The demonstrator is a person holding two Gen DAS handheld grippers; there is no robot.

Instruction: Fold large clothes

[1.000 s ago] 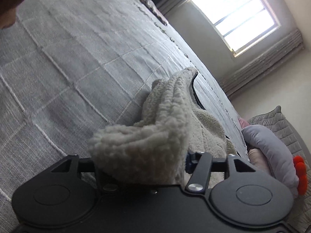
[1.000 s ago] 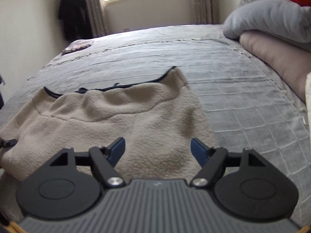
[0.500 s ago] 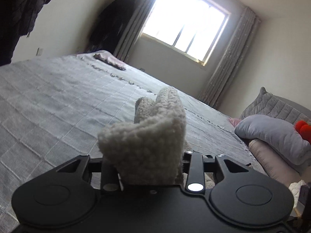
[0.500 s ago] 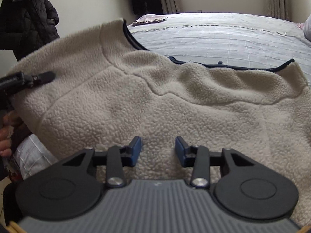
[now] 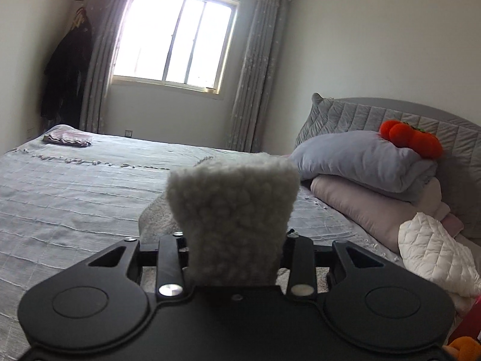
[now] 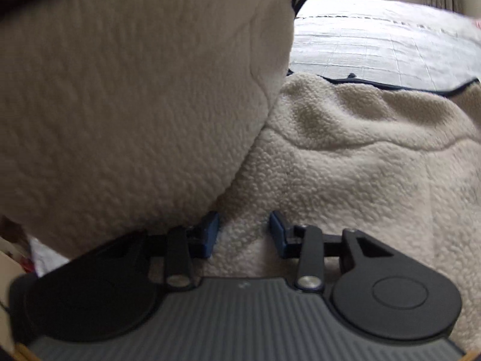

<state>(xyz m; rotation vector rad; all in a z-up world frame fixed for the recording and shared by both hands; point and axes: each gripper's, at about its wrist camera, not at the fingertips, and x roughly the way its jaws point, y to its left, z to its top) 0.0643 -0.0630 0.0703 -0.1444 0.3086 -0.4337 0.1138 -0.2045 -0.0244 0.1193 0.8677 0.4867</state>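
A cream fleece garment (image 6: 345, 156) with dark trim lies on the grey bed (image 6: 375, 39). My left gripper (image 5: 234, 240) is shut on a thick fold of the fleece (image 5: 234, 207), which stands up between its jaws and hides the fingertips. In the right wrist view a lifted flap of the fleece (image 6: 129, 90) hangs over the left half of the frame. My right gripper (image 6: 244, 234) rests low on the fleece, its blue pads (image 6: 278, 231) partly open with fleece in the gap, not pinched.
The grey bedspread (image 5: 75, 186) stretches to the window wall. Stacked pillows (image 5: 369, 162) with an orange plush (image 5: 412, 141) sit by the headboard, a white quilted item (image 5: 436, 255) at right. A folded cloth (image 5: 67, 138) lies at the far corner. Dark clothes (image 5: 66, 66) hang by the curtain.
My left gripper has lifted and swung with the fleece fold, now facing level across the bed. The lifted flap has come over toward my right gripper, whose jaws narrowed from wide open and stay partly open.
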